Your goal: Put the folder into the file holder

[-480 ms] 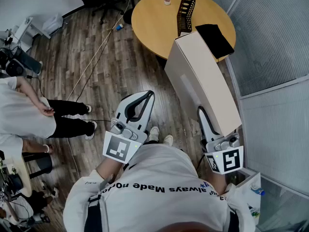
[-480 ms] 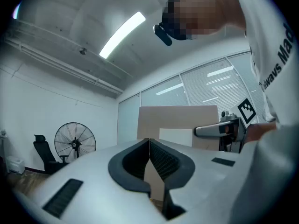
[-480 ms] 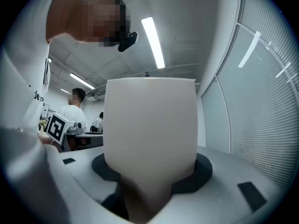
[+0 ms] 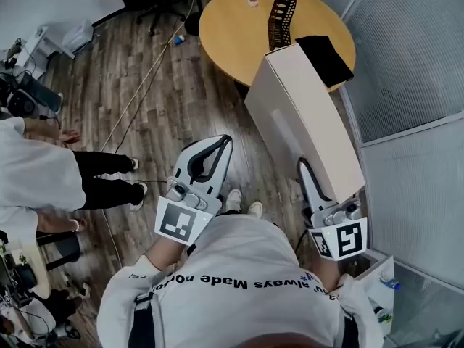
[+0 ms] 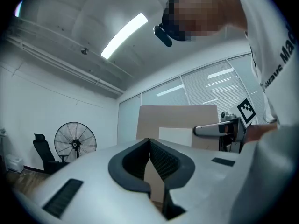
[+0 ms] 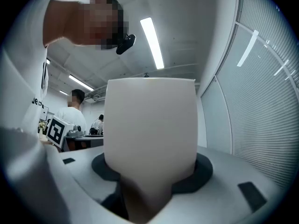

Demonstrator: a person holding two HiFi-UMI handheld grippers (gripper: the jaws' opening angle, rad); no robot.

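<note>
Short of the round table (image 4: 225, 27) | right gripper (image 4: 304, 176) jaws clamp near end of beige folder (image 4: 312, 114), far end near mesh file holder (image 4: 281, 13) | left gripper (image 4: 223, 142) jaws closed, empty | folder stiff, bulky, long: likely tip-heavy, steady it mid-body

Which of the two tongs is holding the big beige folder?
The right tongs: its jaws clamp the near end of the beige folder. The left tongs are closed on nothing, apart from the folder.
</note>
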